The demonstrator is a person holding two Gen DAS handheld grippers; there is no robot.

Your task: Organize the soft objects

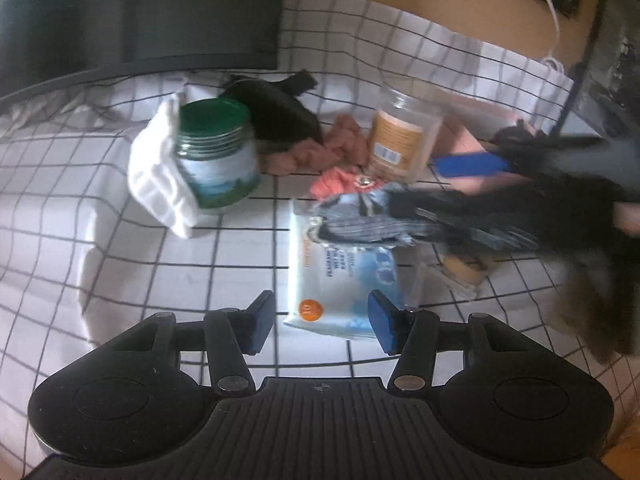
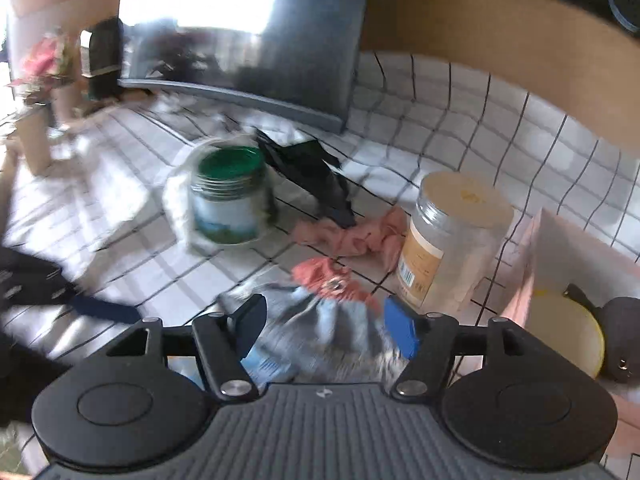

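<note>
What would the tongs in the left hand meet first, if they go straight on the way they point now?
Most likely the white wipes packet. It lies flat on the checked cloth directly ahead of the open left tongs, its near end already between the fingertips. Depth is unclear, so they might pass just above it.

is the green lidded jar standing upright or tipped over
Upright: the green-lidded jar stands on its base on the checked cloth, lid on top, a white cloth against its side.
</note>
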